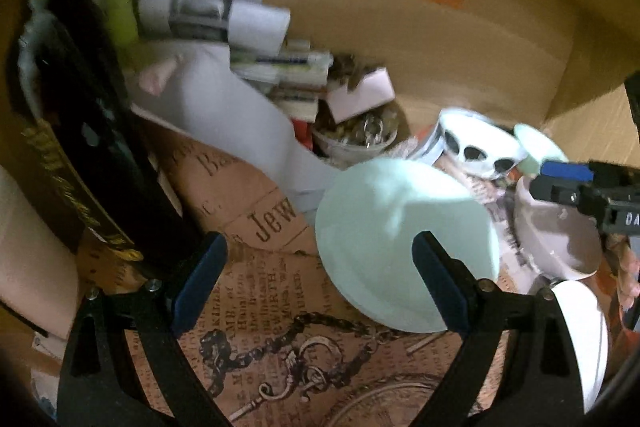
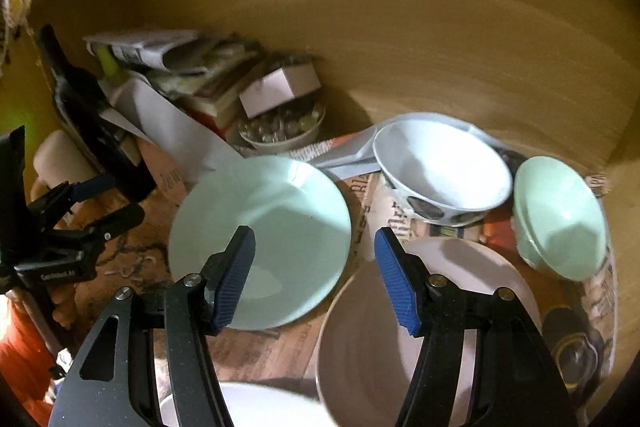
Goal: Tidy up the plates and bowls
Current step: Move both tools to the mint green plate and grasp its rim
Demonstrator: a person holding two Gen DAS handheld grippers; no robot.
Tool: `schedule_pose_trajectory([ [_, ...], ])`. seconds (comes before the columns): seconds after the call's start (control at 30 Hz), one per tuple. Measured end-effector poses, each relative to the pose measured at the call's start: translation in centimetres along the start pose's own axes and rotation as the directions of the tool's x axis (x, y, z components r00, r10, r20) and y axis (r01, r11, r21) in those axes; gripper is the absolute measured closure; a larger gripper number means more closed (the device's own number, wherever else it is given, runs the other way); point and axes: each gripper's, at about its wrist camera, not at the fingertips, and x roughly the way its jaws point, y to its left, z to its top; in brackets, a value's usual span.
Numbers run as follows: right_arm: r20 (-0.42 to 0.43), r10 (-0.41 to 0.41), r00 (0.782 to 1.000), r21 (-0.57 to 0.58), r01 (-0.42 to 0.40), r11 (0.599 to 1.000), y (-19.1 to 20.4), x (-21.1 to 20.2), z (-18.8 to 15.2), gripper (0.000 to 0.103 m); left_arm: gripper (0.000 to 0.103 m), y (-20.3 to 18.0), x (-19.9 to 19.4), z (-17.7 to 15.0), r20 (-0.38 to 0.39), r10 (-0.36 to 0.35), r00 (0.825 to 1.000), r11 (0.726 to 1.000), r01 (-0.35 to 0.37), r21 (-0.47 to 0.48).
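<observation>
Left gripper (image 1: 320,281): jaws wide open, nothing between them; blue pads frame the lower middle of the left wrist view. In the right wrist view it shows at the left edge (image 2: 100,199), jaws parted there too.
Right gripper (image 2: 316,279): jaws wide open, holding nothing; seen from the left wrist view at the right edge (image 1: 560,183), over the pink bowl.
Mint plate (image 2: 260,241): centre of the right wrist view, lying flat on the printed paper, face up; round, so no long axis. The left pad overlaps its lower edge in the picture; I cannot tell if they touch. In the left wrist view (image 1: 400,243) it sits right of centre.
Pink bowl (image 2: 368,339): lower right, mouth up, just right of the mint plate.
Patterned bowl (image 2: 440,175): upper right of centre, tilted, mouth facing the camera and up.
Mint bowl (image 2: 560,219): far right, tipped on its side, mouth facing right and down-frame.
White dish (image 2: 248,407): bottom edge, partly cut off.
Printed paper (image 1: 260,307): brown sheet under the dishes.
Clutter: books (image 2: 212,83) and a bowl of beads (image 2: 280,131) in the upper left, against the cardboard wall (image 2: 440,47).
</observation>
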Motion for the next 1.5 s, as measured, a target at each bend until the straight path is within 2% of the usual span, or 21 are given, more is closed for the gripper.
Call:
schedule_pose_trajectory([
  [0.1, -0.059, 0.022, 0.998, 0.003, -0.022, 1.0, -0.3, 1.9, 0.6, 0.045, 0.013, 0.1, 1.5, -0.4, -0.043, -0.013, 0.999, 1.0, 0.013, 0.008],
  [0.13, -0.078, 0.024, 0.997, -0.003, -0.024, 1.0, -0.3, 2.5, 0.7, 0.045, 0.019, 0.1, 1.9, -0.6, -0.058, -0.018, 0.998, 1.0, 0.018, 0.012],
  [0.2, -0.113, 0.02, 0.993, -0.014, -0.022, 1.0, -0.4, 3.7, 1.0, 0.052, 0.026, 0.1, 2.8, -0.9, -0.091, -0.035, 0.995, 0.999, 0.037, 0.014],
  [0.33, -0.184, 0.031, 0.982, -0.001, -0.031, 1.0, -1.0, 5.7, 1.5, 0.057, 0.04, 0.3, 4.1, -1.4, -0.145, -0.083, 0.986, 0.997, 0.083, -0.008],
  [0.57, -0.256, 0.026, 0.966, -0.003, -0.028, 1.0, -1.5, 8.1, 2.4, 0.058, 0.049, 0.8, 5.0, -1.7, -0.176, -0.13, 0.976, 0.991, 0.126, -0.039],
  [0.8, -0.322, 0.018, 0.946, -0.006, -0.021, 1.0, -2.1, 10.2, 3.1, 0.064, 0.054, 1.1, 5.7, -1.9, -0.204, -0.177, 0.963, 0.984, 0.167, -0.066],
  [1.07, -0.377, -0.027, 0.926, -0.084, -0.005, 0.996, -0.8, 11.7, 2.8, 0.068, 0.055, 0.4, 6.2, -1.9, -0.216, -0.208, 0.954, 0.978, 0.201, -0.057],
  [1.13, -0.378, -0.02, 0.925, -0.077, -0.01, 0.997, -0.8, 11.8, 2.9, 0.068, 0.055, -0.1, 6.5, -1.9, -0.221, -0.215, 0.951, 0.977, 0.211, -0.042],
  [1.23, -0.359, -0.02, 0.933, -0.072, -0.006, 0.997, -0.8, 11.5, 3.0, 0.073, 0.064, -0.8, 6.5, -2.0, -0.232, -0.229, 0.945, 0.973, 0.232, -0.014],
  [1.33, -0.351, -0.016, 0.936, -0.063, -0.006, 0.998, -0.6, 11.0, 3.1, 0.073, 0.064, -1.3, 6.4, -2.2, -0.226, -0.195, 0.954, 0.979, 0.204, 0.014],
  [1.5, -0.338, -0.009, 0.941, -0.062, -0.013, 0.998, 0.0, 9.8, 3.0, 0.073, 0.065, -0.4, 6.1, -2.1, -0.225, -0.198, 0.954, 0.98, 0.198, -0.023],
])
